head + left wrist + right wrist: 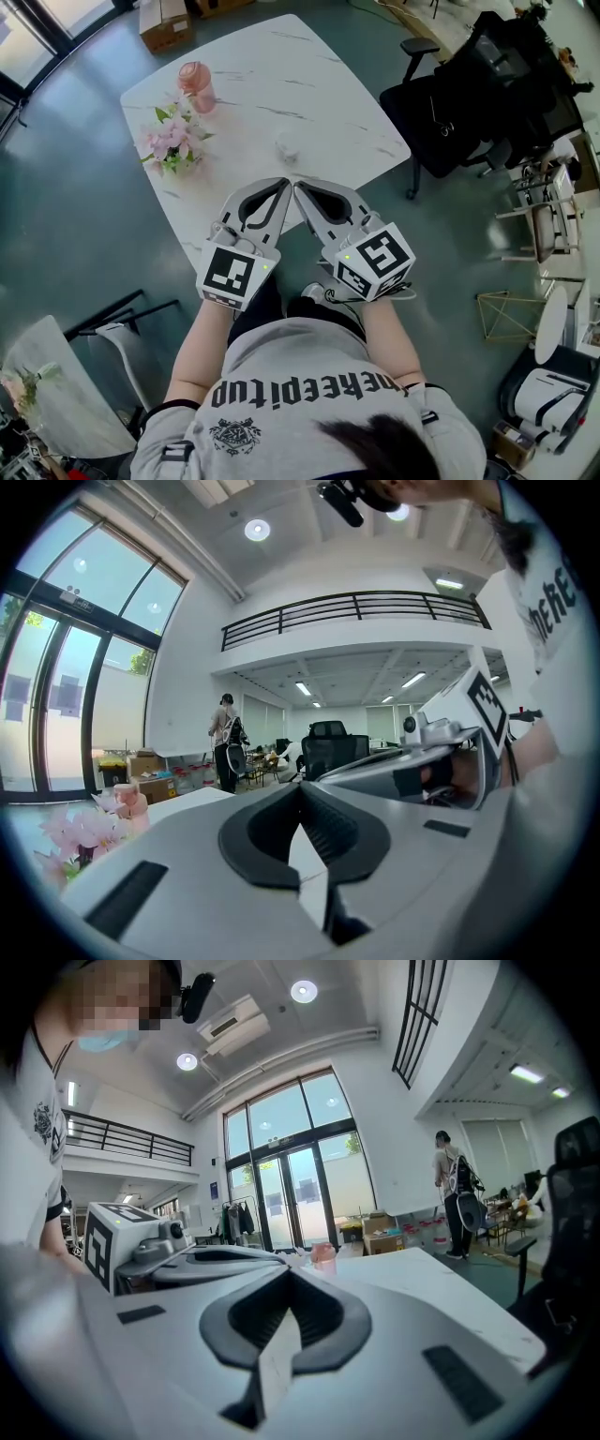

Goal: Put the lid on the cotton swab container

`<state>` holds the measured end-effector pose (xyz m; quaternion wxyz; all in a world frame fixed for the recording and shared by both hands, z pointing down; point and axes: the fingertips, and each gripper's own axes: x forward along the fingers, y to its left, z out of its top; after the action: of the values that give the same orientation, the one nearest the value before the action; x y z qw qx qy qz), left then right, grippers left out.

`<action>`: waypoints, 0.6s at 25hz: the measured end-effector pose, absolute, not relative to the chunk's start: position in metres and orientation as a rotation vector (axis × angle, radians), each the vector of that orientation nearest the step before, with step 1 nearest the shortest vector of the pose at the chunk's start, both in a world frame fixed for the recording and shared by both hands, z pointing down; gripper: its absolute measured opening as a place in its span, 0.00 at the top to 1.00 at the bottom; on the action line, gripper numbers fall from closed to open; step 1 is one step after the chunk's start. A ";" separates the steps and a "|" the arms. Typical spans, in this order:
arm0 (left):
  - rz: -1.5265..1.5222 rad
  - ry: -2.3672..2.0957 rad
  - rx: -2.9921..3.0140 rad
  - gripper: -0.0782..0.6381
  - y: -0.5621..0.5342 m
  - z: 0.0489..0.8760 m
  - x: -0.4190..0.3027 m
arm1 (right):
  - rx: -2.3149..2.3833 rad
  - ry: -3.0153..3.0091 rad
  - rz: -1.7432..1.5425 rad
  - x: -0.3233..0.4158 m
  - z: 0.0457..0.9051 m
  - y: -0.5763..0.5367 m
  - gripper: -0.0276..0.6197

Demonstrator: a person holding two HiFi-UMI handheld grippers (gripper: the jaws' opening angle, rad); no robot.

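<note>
L gripper [280,186] & R gripper [301,187]: fingers clenched shut, nothing held, tips side by side over surface [328,84] near edge. Just beyond tips sits cotton swab container [287,147], mid-surface. Shirt [300,394] print partly legible: "…eepitup".

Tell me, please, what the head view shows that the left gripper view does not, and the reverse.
Only the head view: the small clear container standing on the white table; the left gripper view's own tongs block that spot. Only the left gripper view: a standing person with a backpack, the balcony railing and the glass doors. Both: the table, the pink flowers, the pink bottle and the right tongs, shut.
</note>
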<state>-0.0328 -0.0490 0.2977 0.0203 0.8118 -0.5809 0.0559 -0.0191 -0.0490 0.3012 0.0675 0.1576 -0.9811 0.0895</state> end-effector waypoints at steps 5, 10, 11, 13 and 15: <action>0.170 -1.837 2.503 0.87 -0.045 0.293 -0.029 | 0.455 -2.965 0.229 -0.014 0.298 -0.045 0.94; 0.171 -1.854 2.506 0.87 -0.042 0.289 -0.026 | 0.430 -2.981 0.216 -0.013 0.293 -0.040 0.94; 0.170 -1.857 2.506 0.87 -0.041 0.289 -0.025 | 0.428 -2.986 0.219 -0.012 0.292 -0.040 0.94; 0.170 -1.864 2.506 0.87 -0.040 0.287 -0.025 | 0.428 -2.994 0.226 -0.011 0.290 -0.040 0.94; 0.171 -1.870 2.506 0.87 -0.039 0.286 -0.026 | 0.438 -2.994 0.233 -0.010 0.291 -0.041 0.94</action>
<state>-0.0263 -0.0393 0.2865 0.0048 0.8002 -0.5972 0.0545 -0.0099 -0.0411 0.2905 0.0534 0.1441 -0.9851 0.0768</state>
